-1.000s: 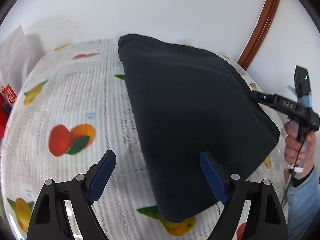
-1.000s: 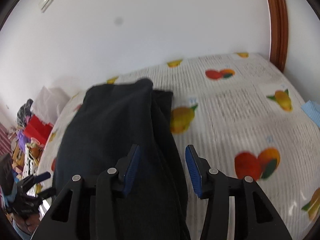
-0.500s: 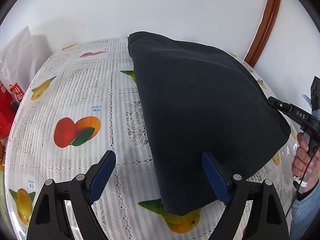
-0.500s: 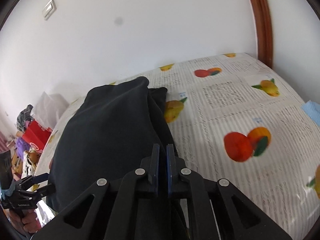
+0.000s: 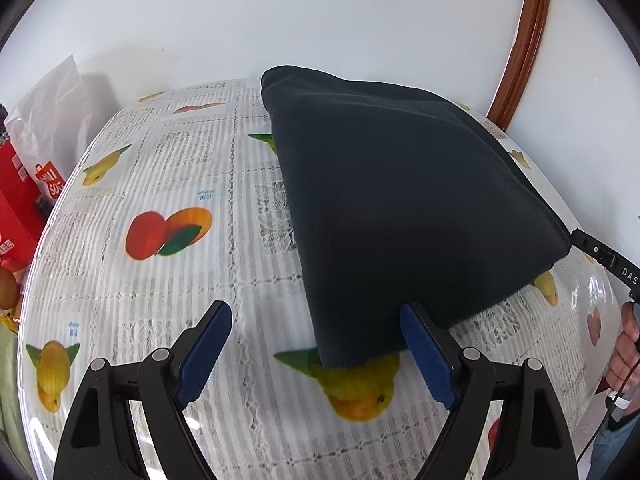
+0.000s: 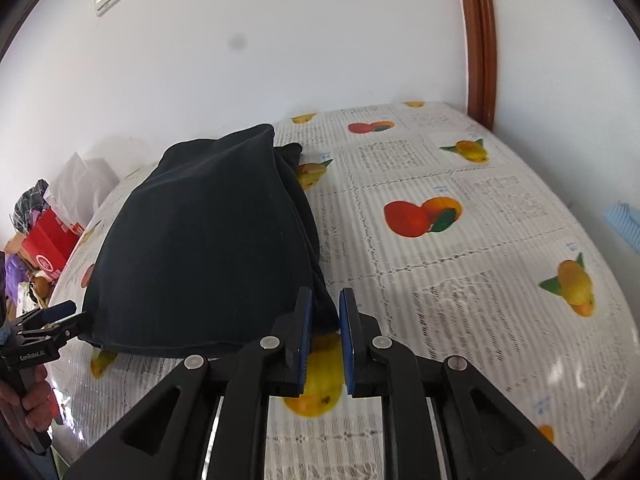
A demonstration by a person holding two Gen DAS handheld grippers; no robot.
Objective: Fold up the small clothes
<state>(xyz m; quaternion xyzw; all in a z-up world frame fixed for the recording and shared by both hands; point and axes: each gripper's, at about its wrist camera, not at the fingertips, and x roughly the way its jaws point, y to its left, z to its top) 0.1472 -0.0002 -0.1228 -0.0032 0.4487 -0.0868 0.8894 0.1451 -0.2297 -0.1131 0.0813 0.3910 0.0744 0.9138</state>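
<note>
Right wrist view: right gripper fingers just eased slightly apart, dark garment corner between, unpinched; left gripper fingers wide, empty, awaiting next fold.

the dark cloth looks soft and matt, kinda fleecy. tablecloth is glossy plastic with a lace print. grippers' blue pads look matt, rubbery; door frame, upper right, polished wood.

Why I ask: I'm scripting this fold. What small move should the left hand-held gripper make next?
Probably ease down and close on the near corner of the dark navy folded garment: the left hand-held gripper stands open, that corner lying between its fingers on the fruit-printed tablecloth.
</note>
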